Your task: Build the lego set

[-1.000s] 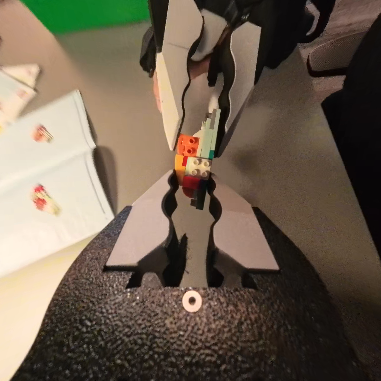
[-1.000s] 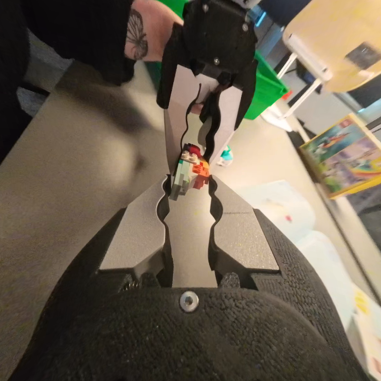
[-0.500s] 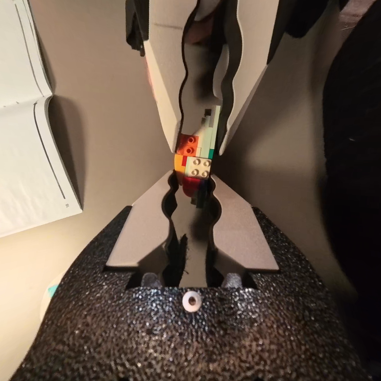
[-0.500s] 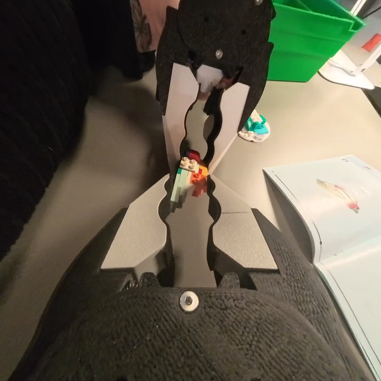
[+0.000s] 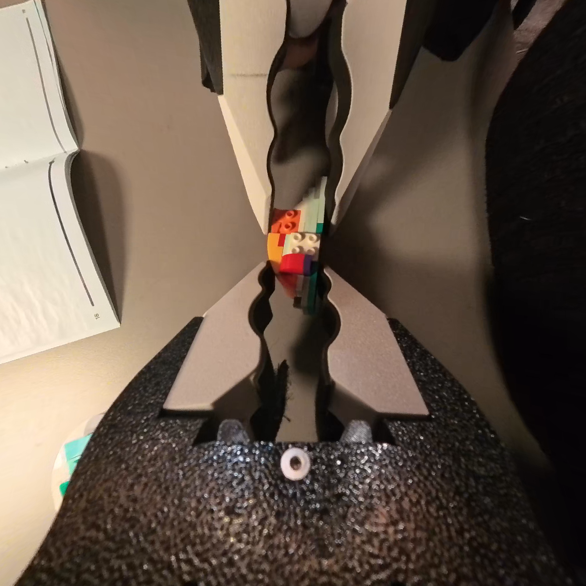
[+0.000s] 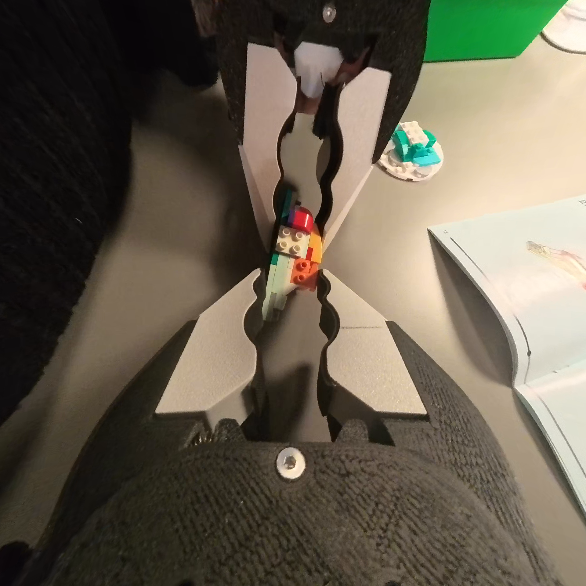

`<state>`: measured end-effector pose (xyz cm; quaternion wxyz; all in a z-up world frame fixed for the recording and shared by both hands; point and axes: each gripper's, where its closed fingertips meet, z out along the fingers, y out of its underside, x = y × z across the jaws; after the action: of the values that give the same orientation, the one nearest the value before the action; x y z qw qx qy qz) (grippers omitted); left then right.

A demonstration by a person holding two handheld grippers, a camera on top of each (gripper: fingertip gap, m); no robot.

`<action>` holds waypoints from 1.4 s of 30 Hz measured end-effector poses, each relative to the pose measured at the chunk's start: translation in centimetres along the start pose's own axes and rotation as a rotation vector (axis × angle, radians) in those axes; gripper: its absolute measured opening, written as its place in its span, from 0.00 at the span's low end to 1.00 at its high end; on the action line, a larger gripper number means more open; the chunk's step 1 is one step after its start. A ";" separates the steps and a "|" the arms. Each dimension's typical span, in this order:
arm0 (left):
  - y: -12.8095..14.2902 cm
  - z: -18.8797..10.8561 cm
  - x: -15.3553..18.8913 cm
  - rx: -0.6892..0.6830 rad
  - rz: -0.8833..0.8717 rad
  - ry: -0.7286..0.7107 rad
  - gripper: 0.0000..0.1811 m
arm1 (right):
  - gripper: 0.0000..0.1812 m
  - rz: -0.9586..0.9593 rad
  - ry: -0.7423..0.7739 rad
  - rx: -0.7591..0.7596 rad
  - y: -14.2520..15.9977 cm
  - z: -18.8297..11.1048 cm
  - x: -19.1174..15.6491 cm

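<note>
The left gripper [image 5: 295, 272] and right gripper [image 6: 290, 276] are meeting tip to tip above the beige table [image 6: 396, 253], each pinching one end of the small multicoloured brick assembly [image 6: 293, 250] between them. Uneven squeezing or twisting risks snapping the red rounded brick [image 6: 302, 218] off

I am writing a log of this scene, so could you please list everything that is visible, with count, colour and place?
lego model: one, mint, orange, red, white; held between both grippers above the table.
small build: one, teal and white on a white round base; on the table, far right.
booklet: one, pale, open; right side of the table.
bin: one, green; far right corner.
table: one, beige.
dark clothing: person's, left edge.
left gripper: jaws shut on the model.
right gripper: jaws shut on the model.
</note>
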<state>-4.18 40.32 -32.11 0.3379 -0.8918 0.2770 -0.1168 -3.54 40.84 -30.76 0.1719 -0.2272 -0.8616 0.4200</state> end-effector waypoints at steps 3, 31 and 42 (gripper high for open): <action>-0.1 0.0 0.1 0.003 0.015 0.004 0.14 | 0.17 -0.051 -0.007 -0.004 0.1 0.0 -0.2; -1.1 0.1 -0.1 0.096 0.230 -0.159 0.15 | 0.17 -0.120 0.017 0.032 -0.1 -0.5 -0.3; -1.3 0.0 0.1 0.117 0.347 -0.241 0.14 | 0.15 -0.210 0.060 0.010 -0.4 -0.6 -0.7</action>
<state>-3.57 41.08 -31.18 0.4349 -0.8172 0.3766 0.0348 -2.72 40.68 -30.18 0.2416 -0.1471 -0.8732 0.3969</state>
